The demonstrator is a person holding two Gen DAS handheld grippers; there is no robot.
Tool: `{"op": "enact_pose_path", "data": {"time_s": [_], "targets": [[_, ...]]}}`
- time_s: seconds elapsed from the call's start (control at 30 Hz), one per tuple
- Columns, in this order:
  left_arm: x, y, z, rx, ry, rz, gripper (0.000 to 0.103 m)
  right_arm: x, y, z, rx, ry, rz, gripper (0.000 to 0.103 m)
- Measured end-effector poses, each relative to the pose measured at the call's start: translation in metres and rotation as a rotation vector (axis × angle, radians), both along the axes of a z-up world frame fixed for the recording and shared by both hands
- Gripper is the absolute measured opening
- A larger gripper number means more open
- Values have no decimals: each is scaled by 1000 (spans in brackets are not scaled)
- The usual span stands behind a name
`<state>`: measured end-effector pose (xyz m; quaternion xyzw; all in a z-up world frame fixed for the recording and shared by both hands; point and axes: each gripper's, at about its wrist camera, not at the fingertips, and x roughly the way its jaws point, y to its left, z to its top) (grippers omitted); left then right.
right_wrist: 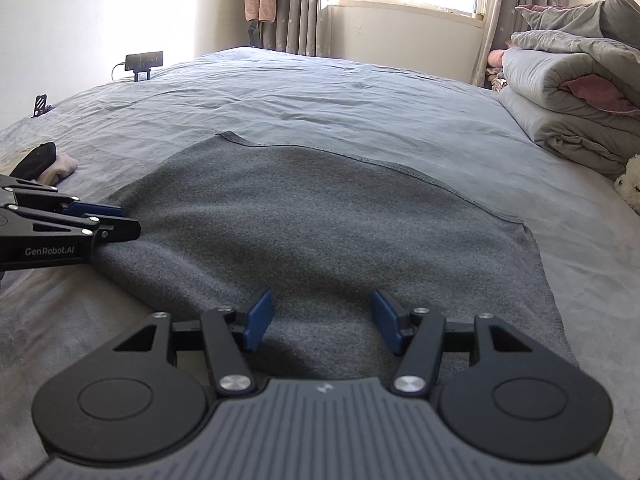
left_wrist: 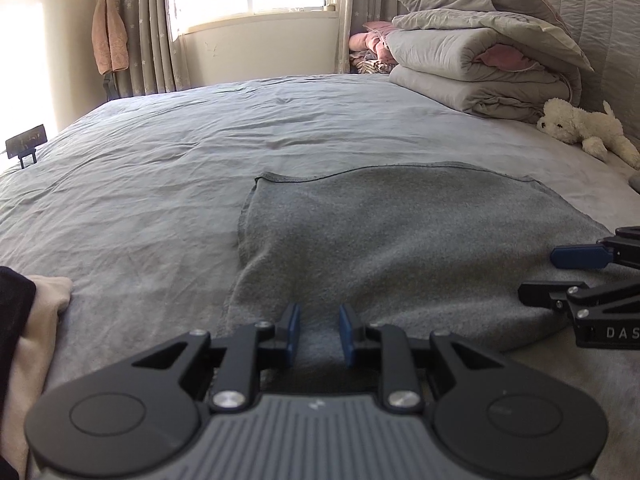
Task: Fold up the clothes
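Grippers are hovering over the near edge of the dark grey fleece cloth (right_wrist: pixel 320 216), which is lying flat on the bed, stretching away; left gripper (left_wrist: pixel 319 330) narrowly apart, right gripper (right_wrist: pixel 322 320) wider, neither gripping.

My pads (right_wrist: pixel 260 318) are blue on black arms. The cloth (right_wrist: pixel 320 216) under me is plain dark grey with a stitched hem. The bed sheet (right_wrist: pixel 320 92) is pale grey-blue. The folded quilt (right_wrist: pixel 568 96) is grey with pink lining. The curtains (right_wrist: pixel 296 4) are grey with small stars.
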<state>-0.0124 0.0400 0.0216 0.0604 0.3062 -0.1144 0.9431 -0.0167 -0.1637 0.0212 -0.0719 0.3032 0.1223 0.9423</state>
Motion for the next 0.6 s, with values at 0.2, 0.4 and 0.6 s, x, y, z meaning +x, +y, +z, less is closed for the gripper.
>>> {"op": "enact_pose_path", "data": {"time_s": [0.2, 0.4, 0.6], "targets": [[-4, 3, -2, 15, -19, -16, 24, -11, -20, 1, -32, -37, -8, 58], [-5, 4, -1, 17, -18, -15, 24, -21, -47, 1, 0, -39, -37, 60], [-5, 6, 1, 17, -15, -8, 24, -29, -63, 6, 53, -20, -104, 60]]}}
